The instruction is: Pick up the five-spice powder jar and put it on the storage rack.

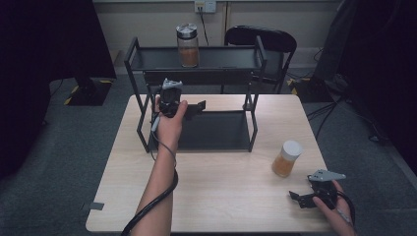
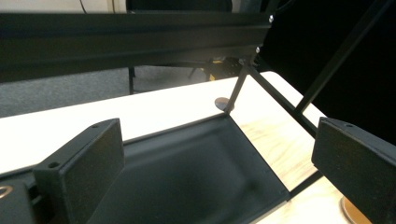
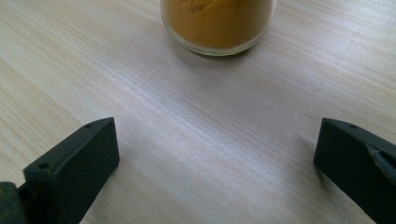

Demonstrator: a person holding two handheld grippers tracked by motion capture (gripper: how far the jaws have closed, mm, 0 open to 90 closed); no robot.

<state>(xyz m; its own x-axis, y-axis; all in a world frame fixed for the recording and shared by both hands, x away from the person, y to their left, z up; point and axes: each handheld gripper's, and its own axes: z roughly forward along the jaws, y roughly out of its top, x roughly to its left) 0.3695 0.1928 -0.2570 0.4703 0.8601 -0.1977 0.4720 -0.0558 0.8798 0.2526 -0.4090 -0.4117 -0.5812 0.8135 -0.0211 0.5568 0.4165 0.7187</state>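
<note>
The left gripper [image 1: 189, 107] is black with a grey top and a thick black cable. The right gripper [image 1: 298, 197] carries a grey three-cornered plate. Its jaws are matt black blocks with small screw holes. Both forearms are bare.

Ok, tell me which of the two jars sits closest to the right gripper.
The white-lidded jar standing on the table, just ahead of the open right gripper. The other jar, with a silver lid, stands far off on the rack's top shelf.
</note>
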